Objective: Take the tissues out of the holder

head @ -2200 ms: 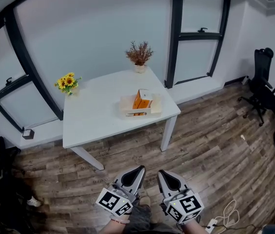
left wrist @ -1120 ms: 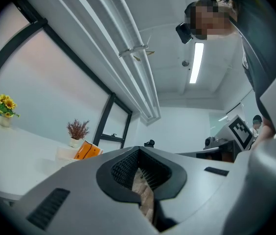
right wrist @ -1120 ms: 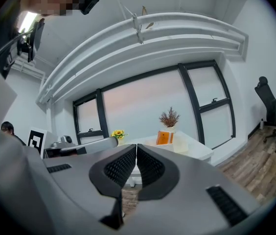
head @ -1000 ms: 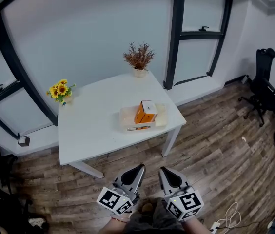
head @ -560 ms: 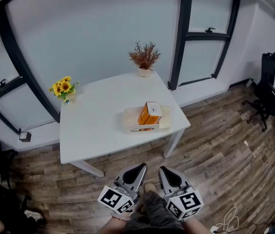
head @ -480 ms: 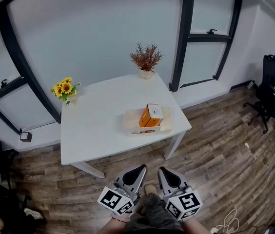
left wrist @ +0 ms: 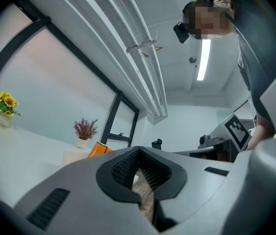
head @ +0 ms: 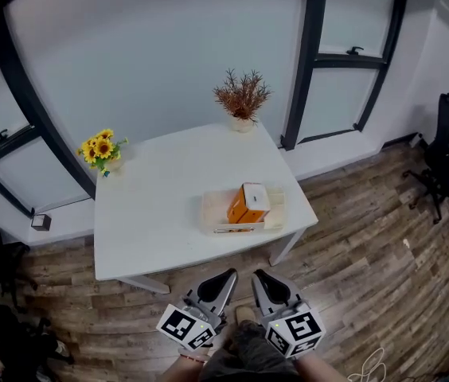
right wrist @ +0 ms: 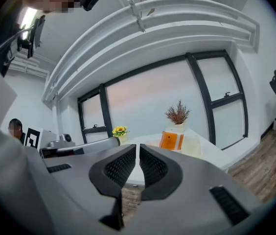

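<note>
1. Orange tissues (head: 248, 204) stand in the holder (head: 218, 216) on the white table (head: 145, 213).
2. Left gripper (head: 226, 278) and right gripper (head: 259, 278) hover over the floor (head: 352, 277), jaws together, empty.

Orange tissue pack (head: 249, 204) upright in pale holder (head: 215, 210), near white table's (head: 153, 205) right edge

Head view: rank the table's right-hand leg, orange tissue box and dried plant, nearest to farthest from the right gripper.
1. Table leg, just ahead of the right gripper.
2. Orange tissue box, on the table, near side.
3. Dried plant, at its far edge.
</note>
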